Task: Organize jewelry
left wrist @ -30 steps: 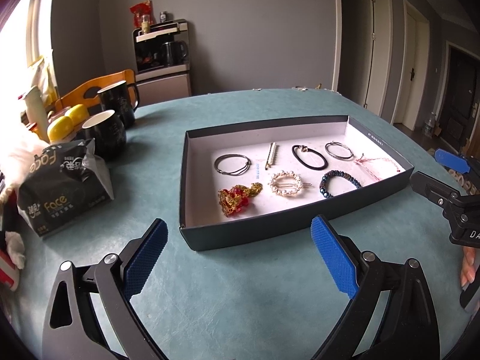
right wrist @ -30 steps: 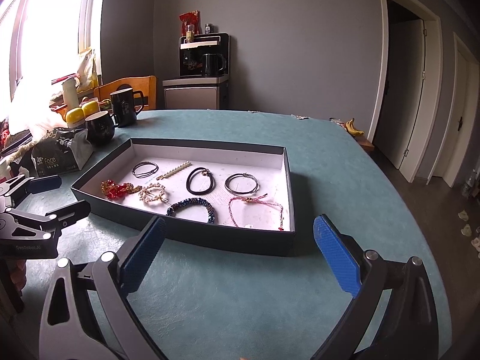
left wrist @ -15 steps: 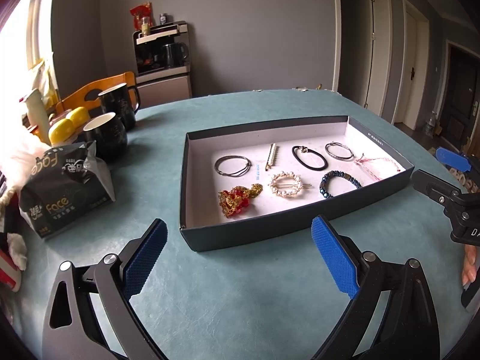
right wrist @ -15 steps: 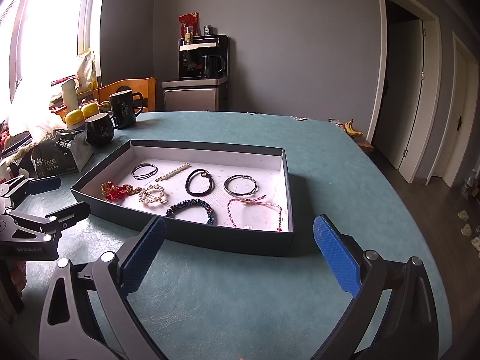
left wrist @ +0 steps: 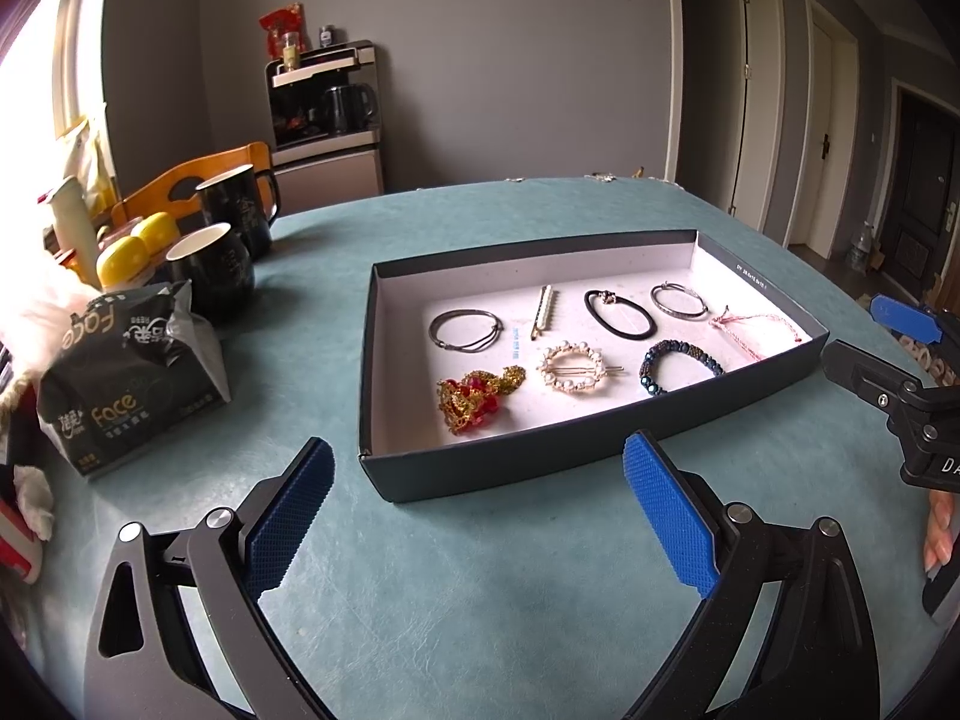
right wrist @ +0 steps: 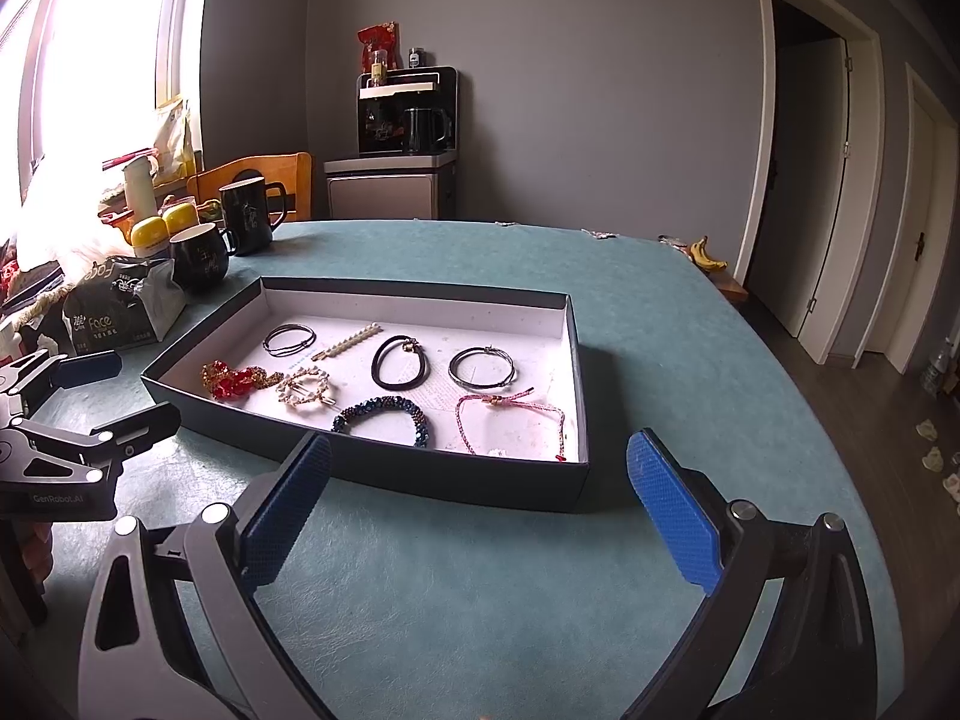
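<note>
- Jewelry lies inside the tray (left wrist: pixel 600 462), on its white floor; tray sits on the table (left wrist: pixel 480 570).
- Back row in tray: wire bangle (left wrist: pixel 463 331), pearl clip (left wrist: pixel 543 319), black hair tie (left wrist: pixel 618 314), silver bangle (left wrist: pixel 679 300).
- Front row: red-gold piece (left wrist: pixel 477 396), pearl ring clip (left wrist: pixel 573 367), blue bead bracelet (left wrist: pixel 678 363), pink cord (left wrist: pixel 753 327).
- Left gripper (left wrist: pixel 480 516) spread wide, empty, just short of tray's near wall.
- Right gripper (right wrist: pixel 480 510) likewise spread, empty, near tray's front wall.
- Mugs (left wrist: pixel 213 267) and tissue pack (left wrist: pixel 129 378) left of tray.
</note>
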A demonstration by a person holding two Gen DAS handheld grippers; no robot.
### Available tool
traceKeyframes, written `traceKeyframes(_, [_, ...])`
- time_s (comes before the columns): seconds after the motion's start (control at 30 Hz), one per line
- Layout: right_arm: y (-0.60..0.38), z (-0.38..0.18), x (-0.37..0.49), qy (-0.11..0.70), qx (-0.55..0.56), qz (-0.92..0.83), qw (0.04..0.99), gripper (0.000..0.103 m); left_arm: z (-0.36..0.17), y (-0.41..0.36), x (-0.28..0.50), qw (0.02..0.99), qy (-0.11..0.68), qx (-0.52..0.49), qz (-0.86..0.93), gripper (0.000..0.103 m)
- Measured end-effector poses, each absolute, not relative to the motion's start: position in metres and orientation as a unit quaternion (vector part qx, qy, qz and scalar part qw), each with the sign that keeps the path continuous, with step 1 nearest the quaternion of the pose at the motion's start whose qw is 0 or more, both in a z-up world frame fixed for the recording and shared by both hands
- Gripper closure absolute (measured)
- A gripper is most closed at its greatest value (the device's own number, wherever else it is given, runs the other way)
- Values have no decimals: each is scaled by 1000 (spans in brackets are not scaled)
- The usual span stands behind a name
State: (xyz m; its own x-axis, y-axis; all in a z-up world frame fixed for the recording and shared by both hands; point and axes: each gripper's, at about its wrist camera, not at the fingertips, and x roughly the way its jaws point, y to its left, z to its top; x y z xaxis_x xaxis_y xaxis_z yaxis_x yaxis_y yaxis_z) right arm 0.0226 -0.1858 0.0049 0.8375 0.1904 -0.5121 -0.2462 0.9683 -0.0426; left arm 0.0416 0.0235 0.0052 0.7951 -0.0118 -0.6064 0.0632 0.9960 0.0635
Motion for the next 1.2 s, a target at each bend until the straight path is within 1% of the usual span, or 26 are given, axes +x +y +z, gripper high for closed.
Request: traceKeyframes(1.2, [-185,4,23,264,-54,115,956,5,3,26,42,945,325,38,-21,4])
